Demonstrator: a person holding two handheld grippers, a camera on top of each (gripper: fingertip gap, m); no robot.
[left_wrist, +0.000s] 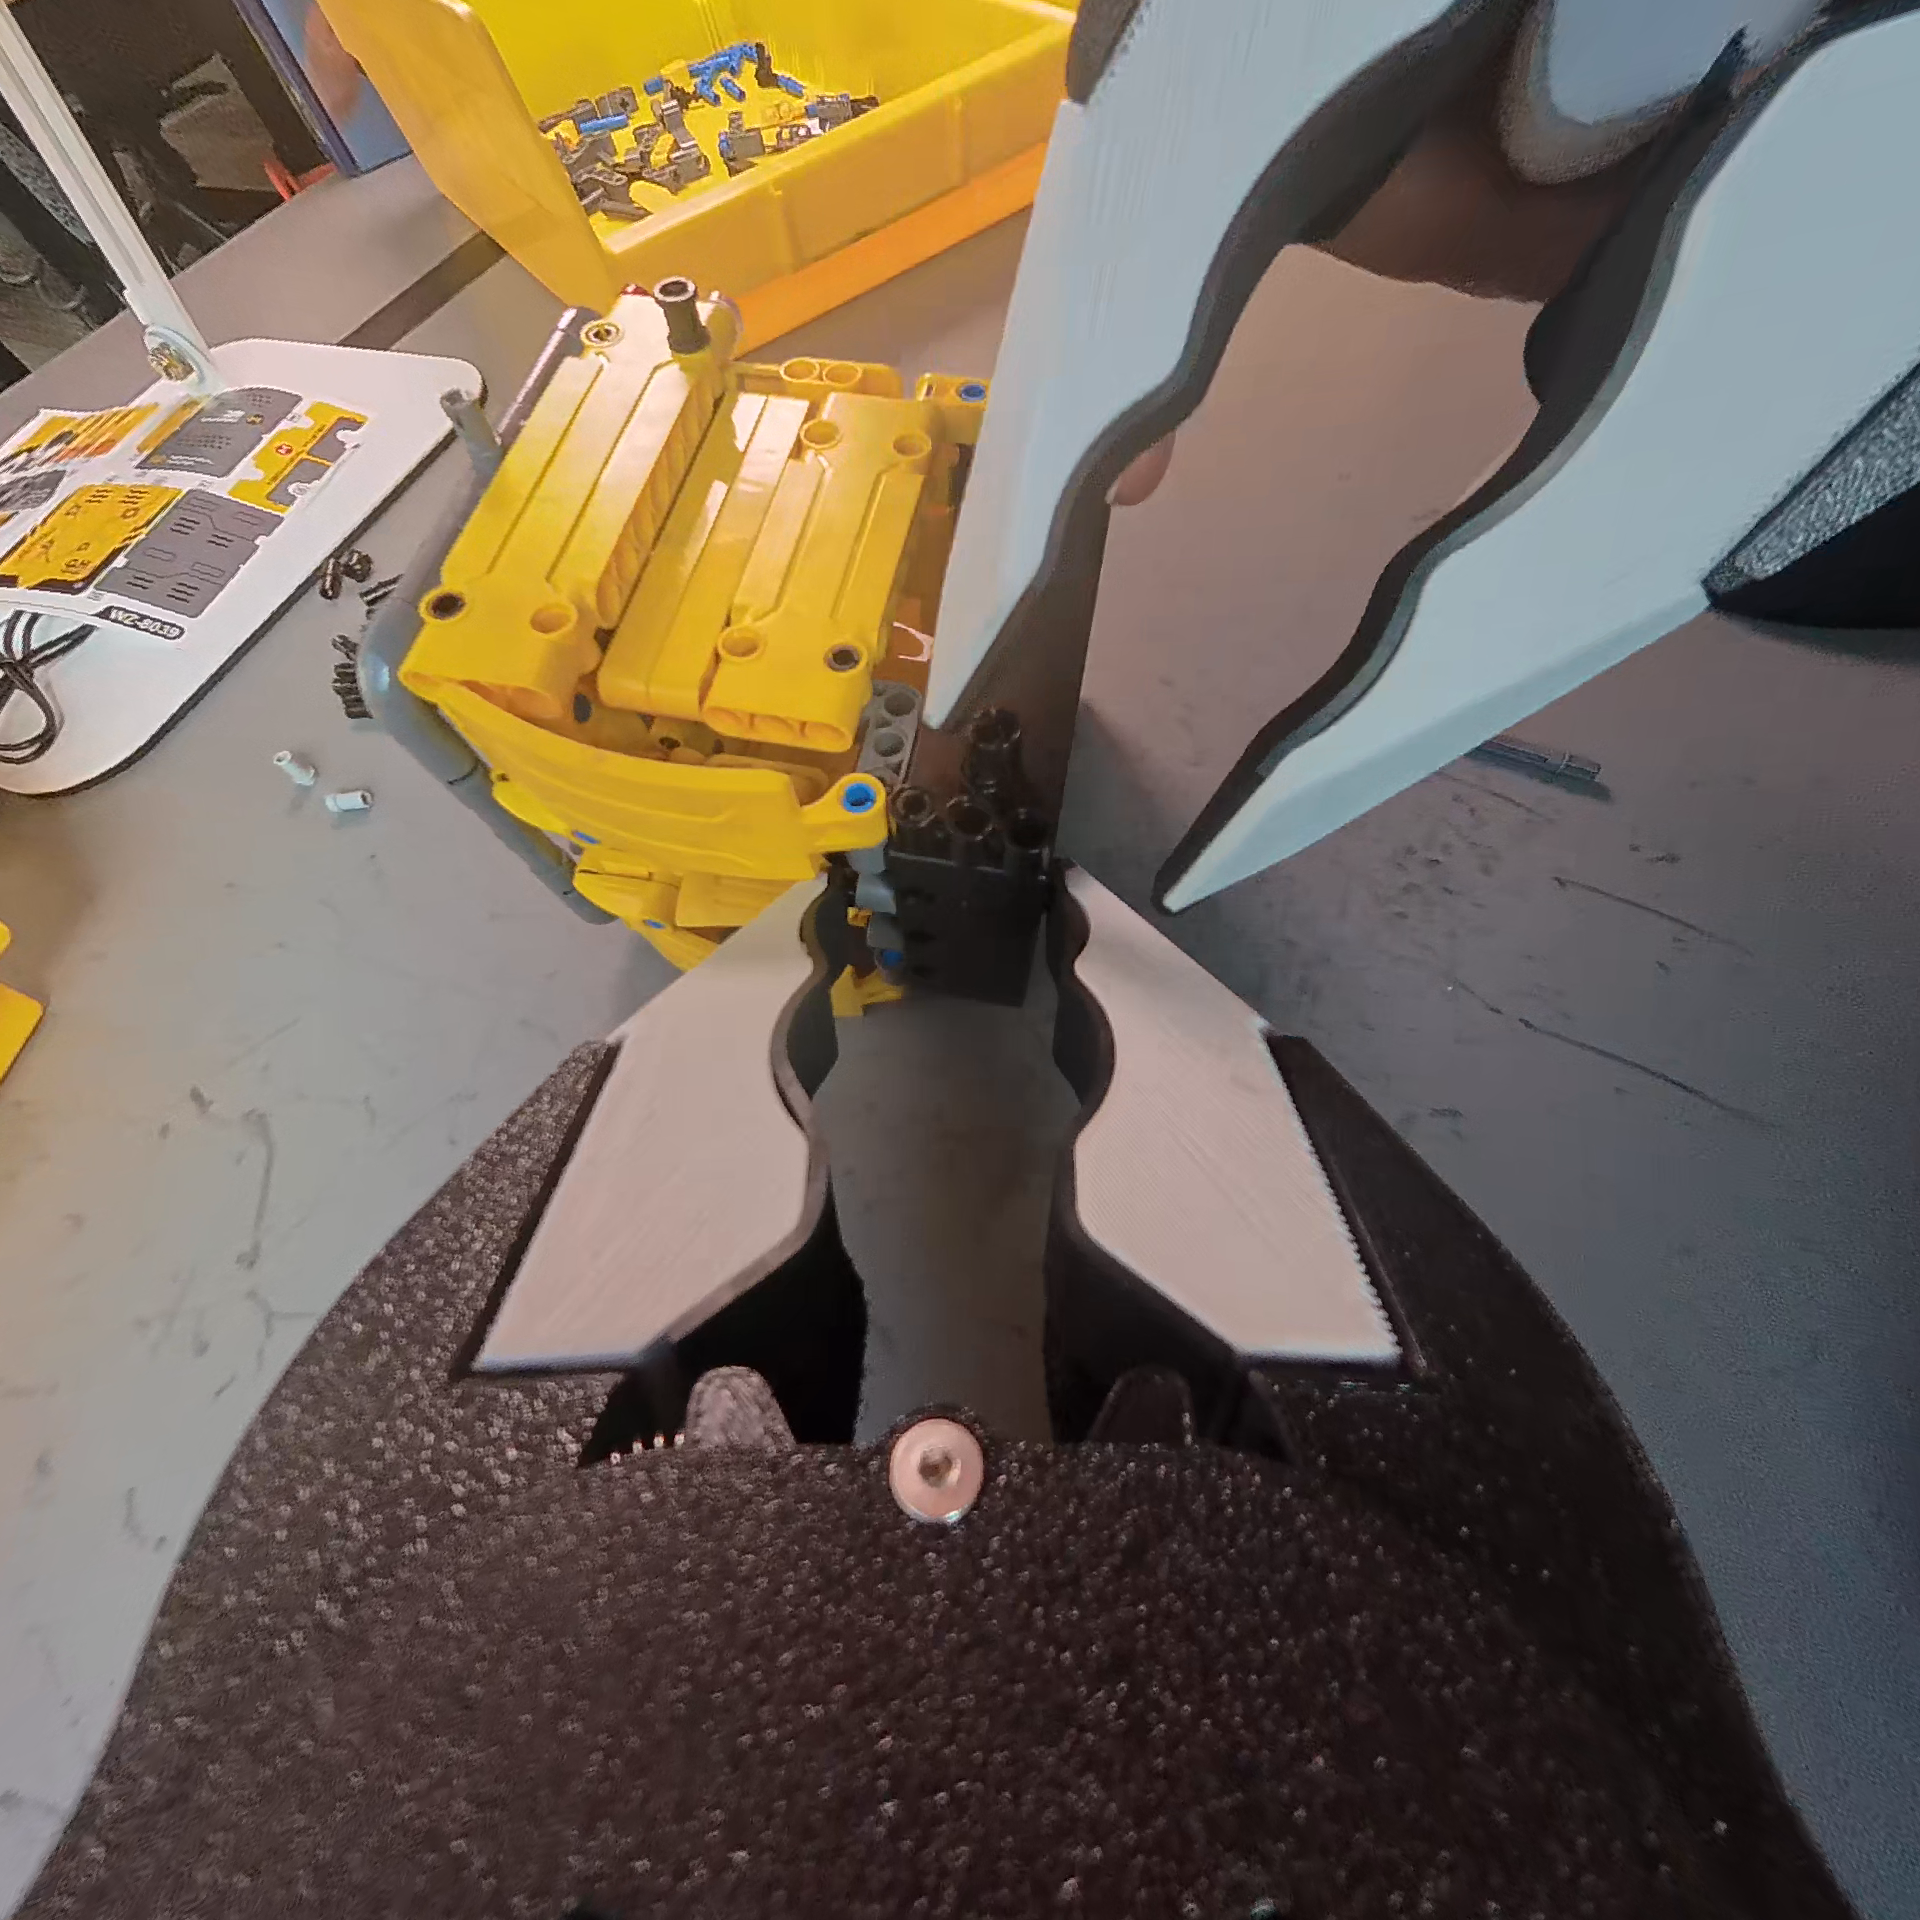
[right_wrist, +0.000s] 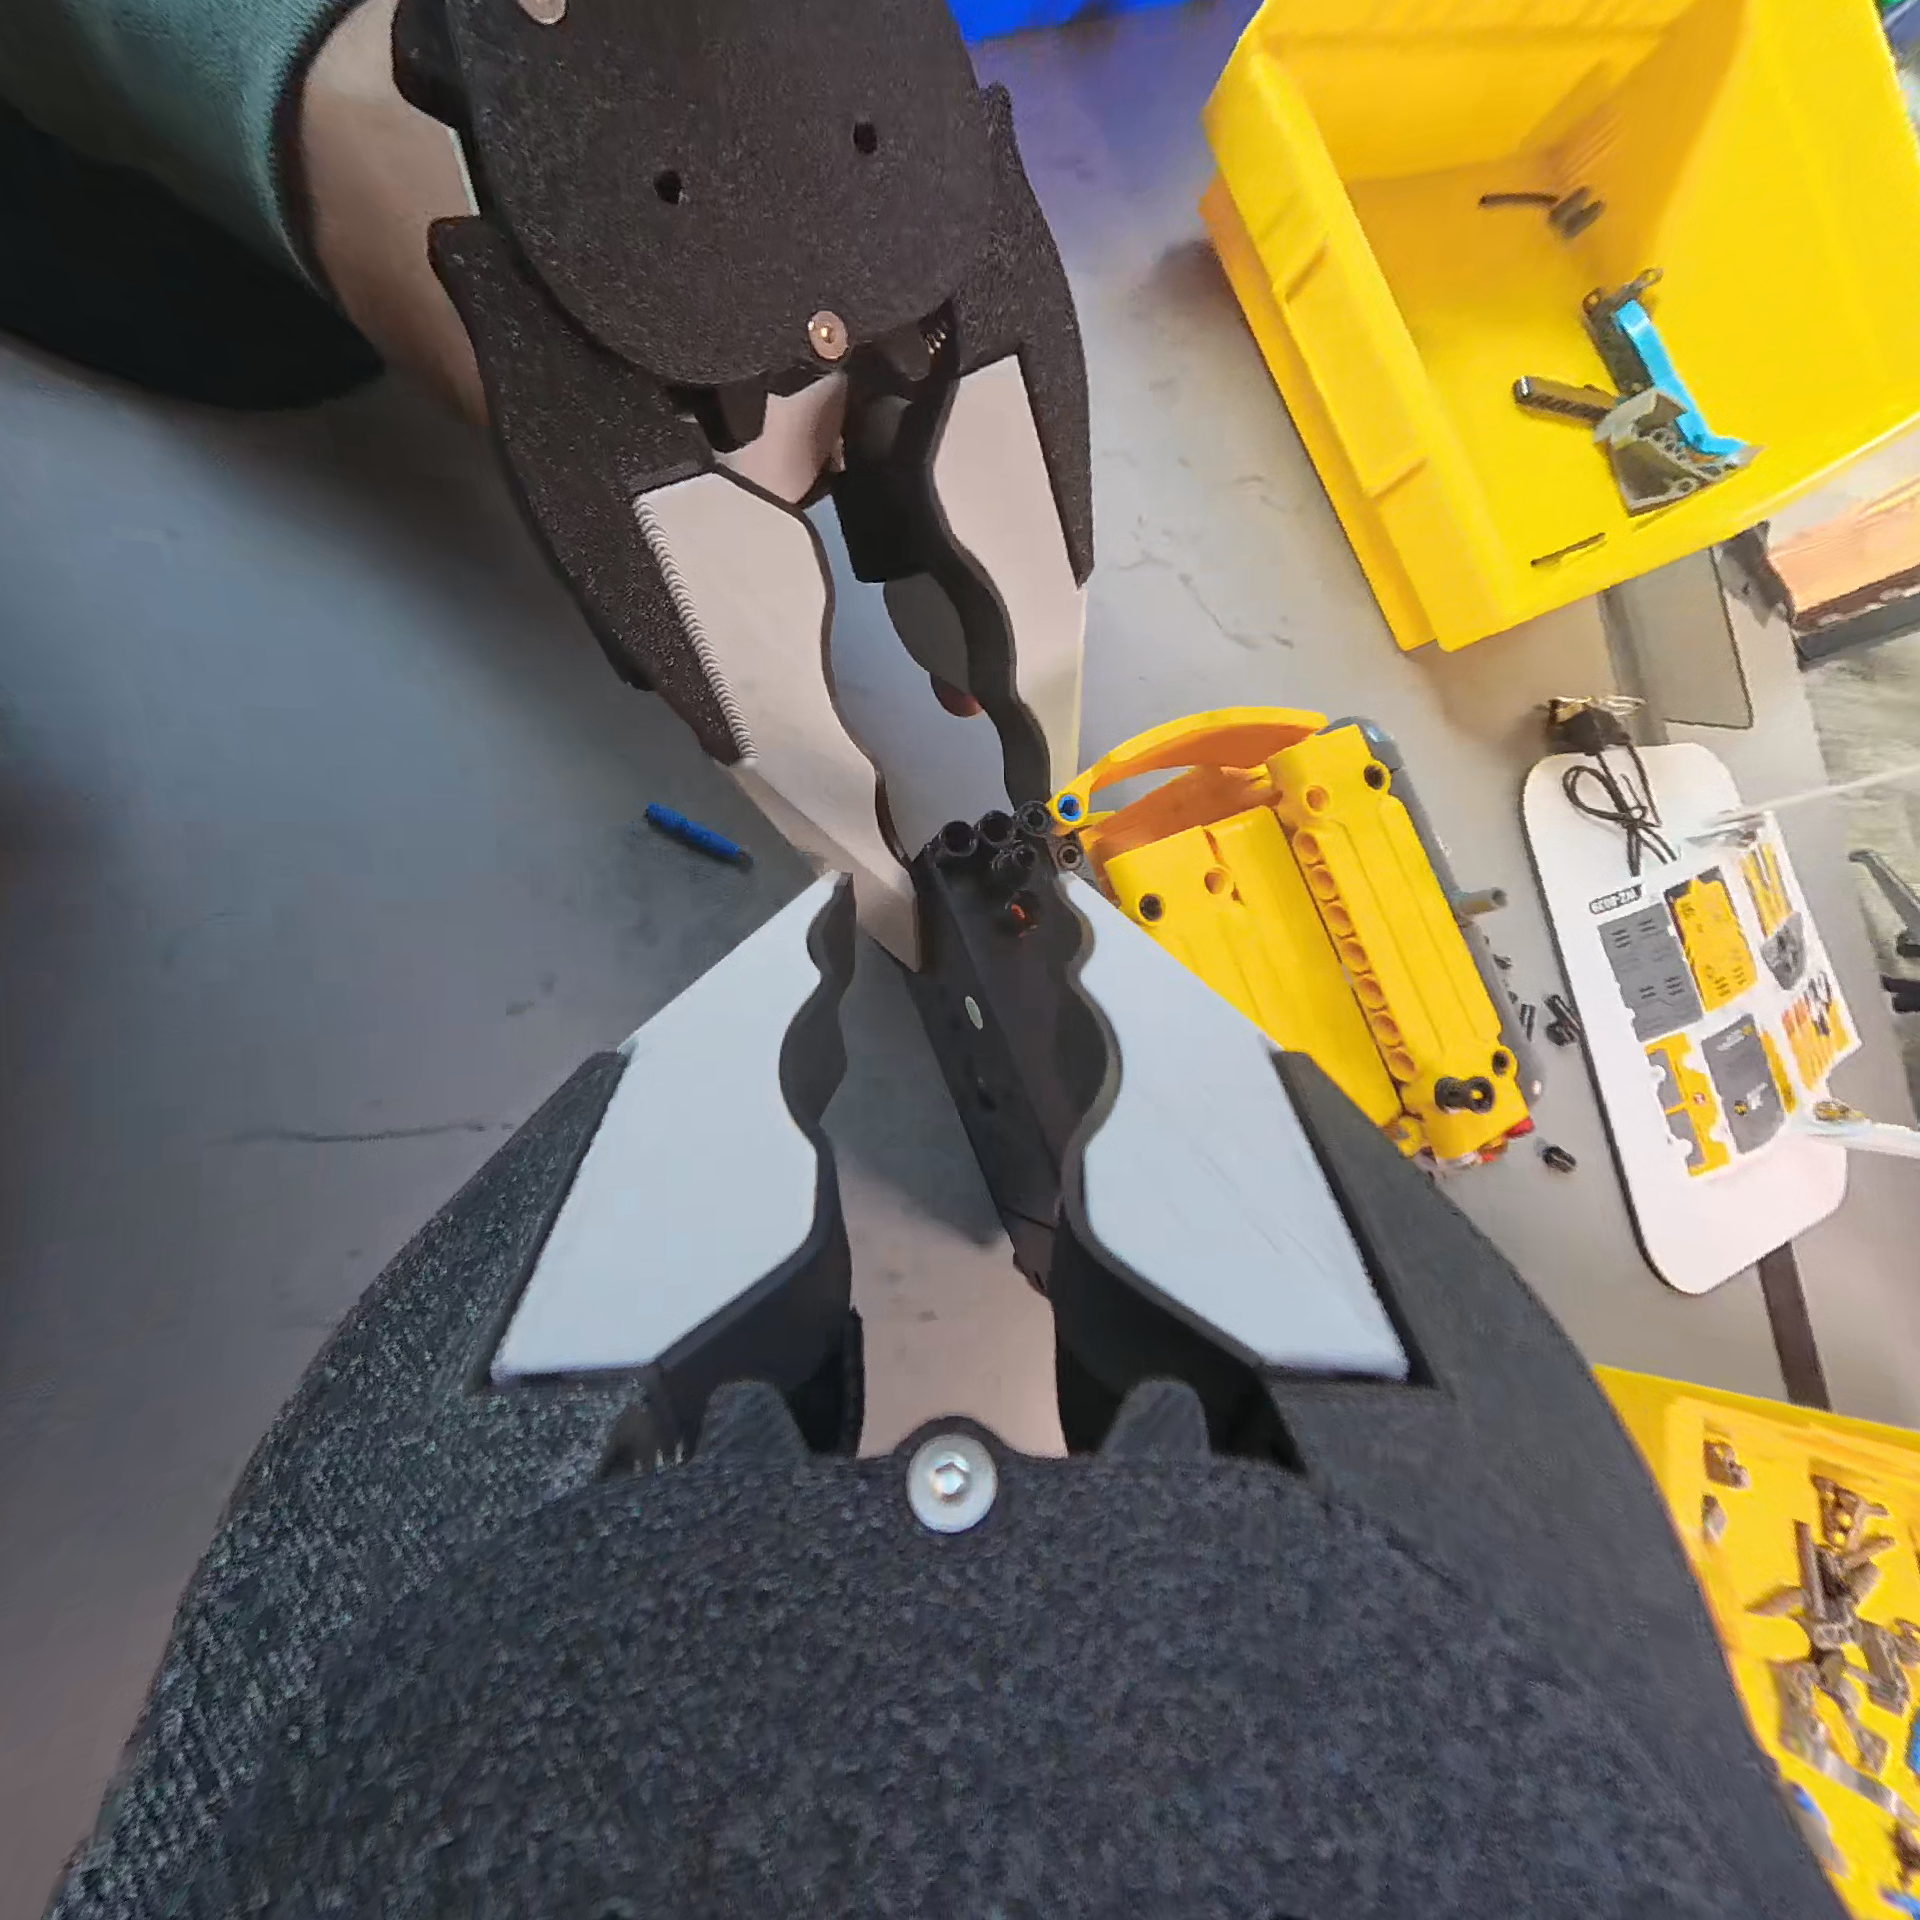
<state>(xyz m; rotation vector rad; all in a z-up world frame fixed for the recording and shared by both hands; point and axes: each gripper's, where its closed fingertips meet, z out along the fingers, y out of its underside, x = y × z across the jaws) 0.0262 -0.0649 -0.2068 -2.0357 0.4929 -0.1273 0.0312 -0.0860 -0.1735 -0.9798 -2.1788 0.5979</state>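
- At frame centre, a black block (left_wrist: 961, 914) on the yellow brick model (left_wrist: 665, 623) is pinched by the left gripper (left_wrist: 940, 914) jaws.
- The right gripper (right_wrist: 956, 914) jaws are spread around that block on the grey table (left_wrist: 260, 1039).

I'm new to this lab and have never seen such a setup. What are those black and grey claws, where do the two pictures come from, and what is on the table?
The claws are hand-held two-finger grippers, one in each of a person's hands, each carrying a camera that looks along its fingers.

One picture is from the left gripper, the other from the right gripper, so each also shows the other gripper opposite.

Both close in on a black studded block at the end of a yellow brick-built model. The left gripper looks shut on the block; the right one's jaws flank it, but I cannot tell whether it grips.

On the grey table also stand yellow parts bins, a sticker sheet on a white board, and small loose pins.
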